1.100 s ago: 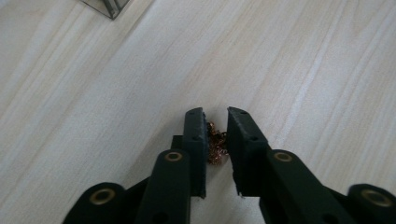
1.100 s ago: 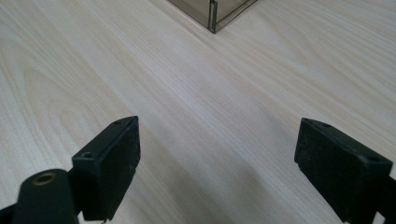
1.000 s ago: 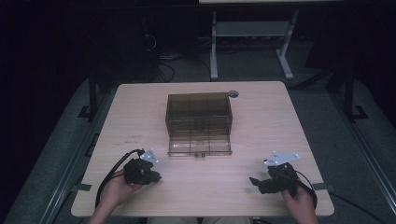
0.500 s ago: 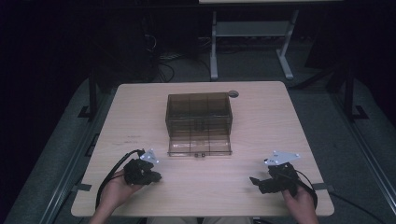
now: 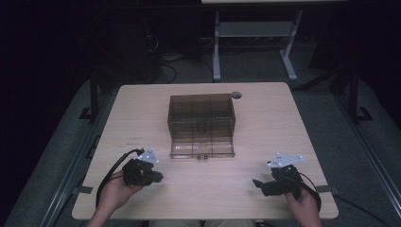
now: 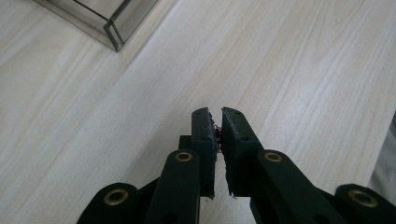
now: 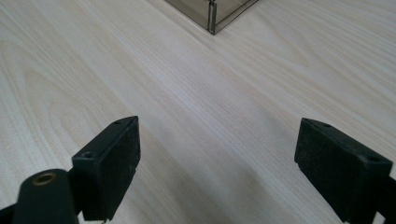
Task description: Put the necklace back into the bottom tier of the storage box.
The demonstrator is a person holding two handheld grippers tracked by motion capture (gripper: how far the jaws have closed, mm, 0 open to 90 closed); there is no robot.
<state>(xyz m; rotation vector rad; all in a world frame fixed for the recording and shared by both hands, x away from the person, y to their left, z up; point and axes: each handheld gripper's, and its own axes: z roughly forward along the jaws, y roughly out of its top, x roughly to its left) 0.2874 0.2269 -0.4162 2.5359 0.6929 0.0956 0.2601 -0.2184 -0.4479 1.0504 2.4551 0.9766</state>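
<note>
Smoky brown see-through box (image 5: 201, 124) on a pale wood-grain table (image 5: 265, 118); both claws black, the left claw (image 6: 218, 122) and the right claw (image 7: 217, 154)

box (image 5: 202, 124): smoky clear plastic, divided into compartments | state: lid open, lying flat toward the near edge | pose: upright, square to the table (image 5: 265, 198) | place: mid-table, slightly toward the far side, well apart from both hands

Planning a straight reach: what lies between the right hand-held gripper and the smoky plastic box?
Bare wooden table, per the right gripper view, between right hand-held gripper and box.
</note>
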